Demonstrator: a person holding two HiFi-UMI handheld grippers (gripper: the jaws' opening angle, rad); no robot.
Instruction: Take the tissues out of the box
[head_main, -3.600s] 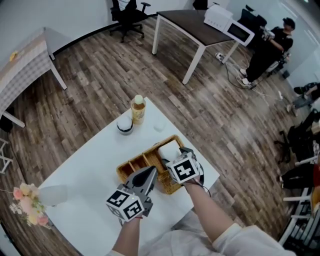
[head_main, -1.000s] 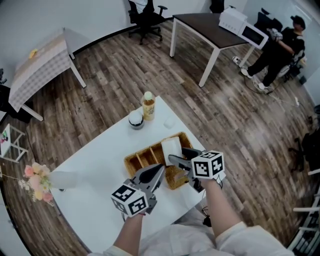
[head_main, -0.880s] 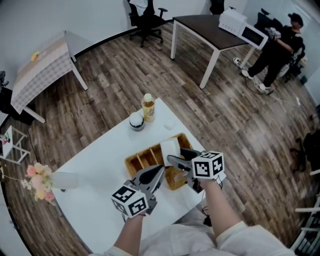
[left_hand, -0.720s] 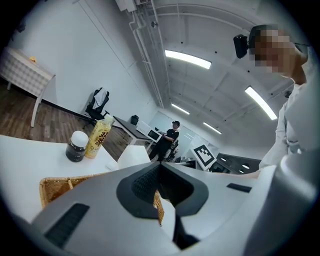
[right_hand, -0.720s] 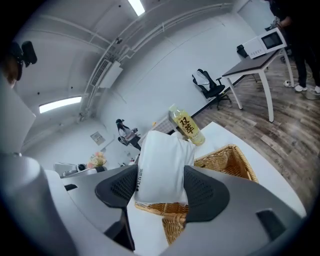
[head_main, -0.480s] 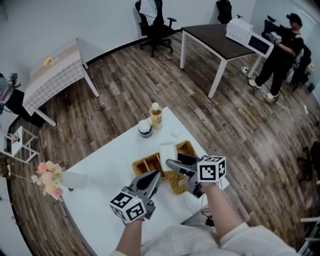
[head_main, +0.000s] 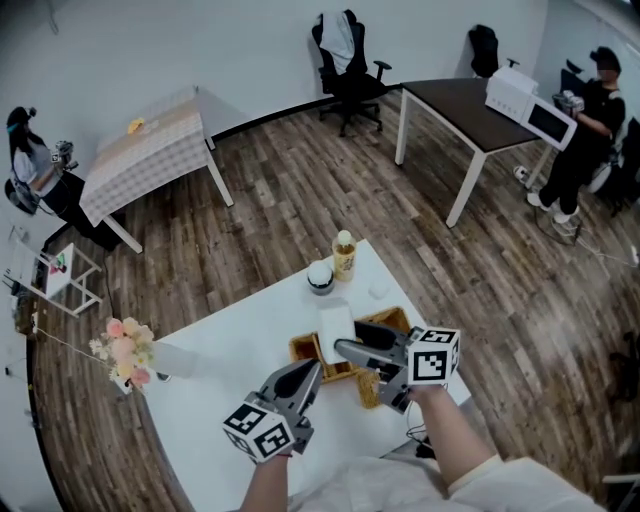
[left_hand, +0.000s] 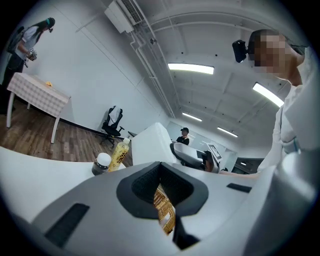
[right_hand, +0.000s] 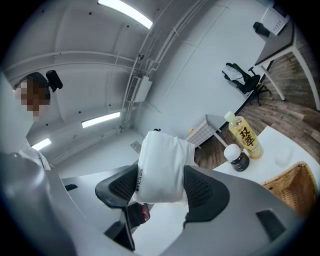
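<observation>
A white tissue pack (head_main: 335, 322) (right_hand: 162, 167) is lifted above the wicker basket (head_main: 301, 350), which sits on the white table (head_main: 220, 370). My right gripper (head_main: 346, 338) (right_hand: 160, 186) is shut on it, with the pads pressing both sides of the pack. My left gripper (head_main: 309, 371) (left_hand: 161, 176) hovers just left of the basket's near side, jaws shut with nothing held. In the left gripper view the pack (left_hand: 152, 145) shows beyond the jaws and a strip of basket weave shows through them.
A yellow drink bottle (head_main: 344, 254) (right_hand: 245, 135) and a dark jar with a white lid (head_main: 320, 277) (right_hand: 237, 156) stand behind the basket. A small clear cup (head_main: 377, 289) sits to their right. Pink flowers (head_main: 125, 349) stand at the table's left edge.
My right gripper has risen with the tissue pack, lifting it out of the basket. The left gripper has risen slightly beside the basket. The head view now takes in more of the room.
</observation>
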